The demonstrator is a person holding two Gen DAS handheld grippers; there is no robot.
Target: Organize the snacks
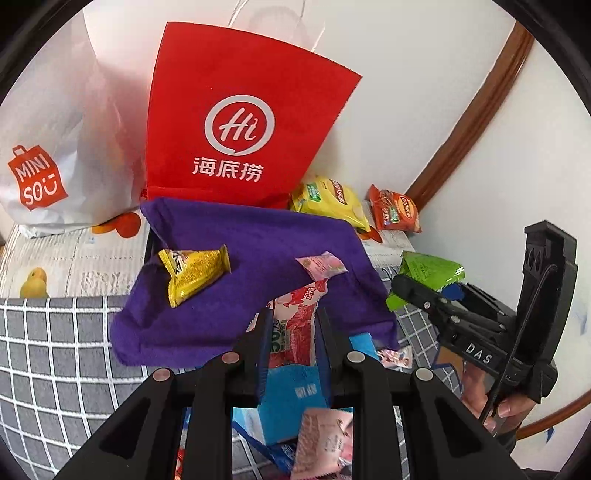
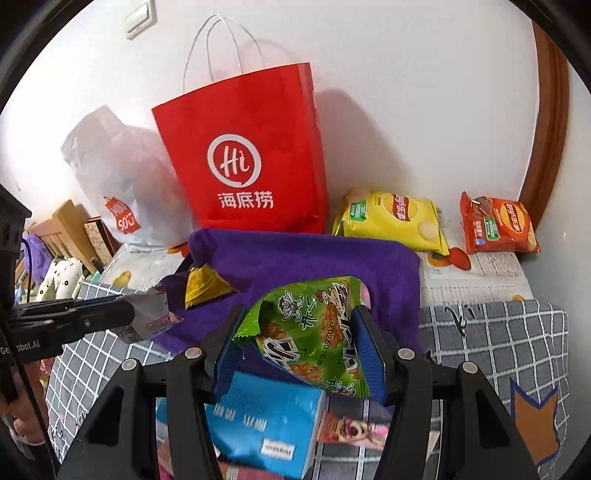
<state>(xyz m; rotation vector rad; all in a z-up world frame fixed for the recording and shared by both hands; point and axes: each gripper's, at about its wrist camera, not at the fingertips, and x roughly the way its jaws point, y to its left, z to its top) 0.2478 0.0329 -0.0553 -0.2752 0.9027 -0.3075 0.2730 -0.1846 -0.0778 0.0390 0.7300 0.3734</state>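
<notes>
Two packets on purple cloth (image 1: 258, 258) | left gripper (image 1: 291, 332) pinches red-white packet (image 1: 295, 317) | right gripper (image 2: 303, 343) pinches green packet (image 2: 314, 325)

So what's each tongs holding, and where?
Left tongs: red-and-white snack packet, gripped across its lower part. Right tongs: green snack packet, by its sides.

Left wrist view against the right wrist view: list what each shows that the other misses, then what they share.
Only the left wrist view shows the red-and-white packet front-on in the left gripper. Only the right shows the wall switch, the shelves and the green packet's printed face in the right gripper. Both show the red bag, purple cloth and two chip bags.
</notes>
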